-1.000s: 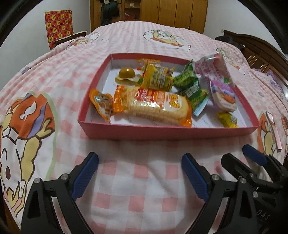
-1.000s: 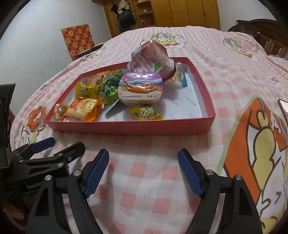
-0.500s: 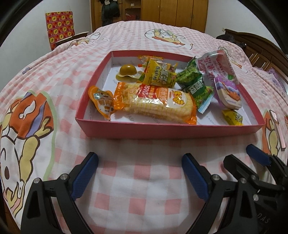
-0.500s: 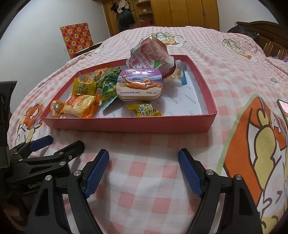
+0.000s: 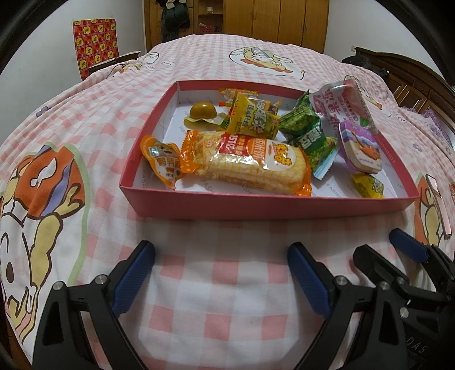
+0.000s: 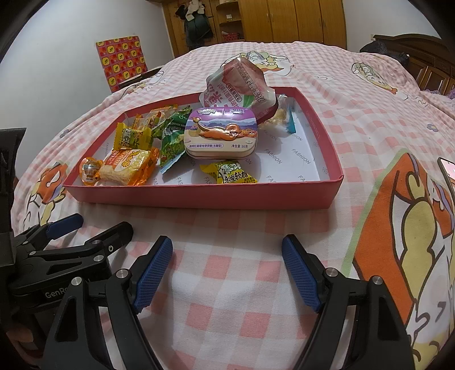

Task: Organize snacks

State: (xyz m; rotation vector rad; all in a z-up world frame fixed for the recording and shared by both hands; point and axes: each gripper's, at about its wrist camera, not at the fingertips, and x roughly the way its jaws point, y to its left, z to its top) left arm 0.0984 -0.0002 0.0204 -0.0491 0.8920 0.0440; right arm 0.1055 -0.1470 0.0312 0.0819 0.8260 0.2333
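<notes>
A shallow red box [image 5: 256,205] [image 6: 199,196] lies on the bed and holds several snacks. In it I see a long orange corn-cracker pack [image 5: 247,162] [image 6: 128,166], a purple mint tin [image 5: 359,148] [image 6: 221,133], green packets [image 5: 310,133] [image 6: 170,139], a yellow candy [image 5: 368,186] [image 6: 230,175] and a tall red-and-white pouch [image 5: 341,104] [image 6: 236,85]. My left gripper [image 5: 221,273] hovers open in front of the box's near wall, holding nothing. My right gripper [image 6: 227,270] is open beside it, also short of the box.
The pink checked bedspread [image 5: 227,298] with cartoon prints covers the whole bed. A phone [image 5: 438,205] lies right of the box. A chair with a red-and-yellow patterned cover [image 6: 122,61] and wooden wardrobes [image 6: 284,22] stand beyond the bed.
Both grippers have edged closer to the box and a little higher, so the box looks larger. Nothing in the box has moved, and both stay open.
</notes>
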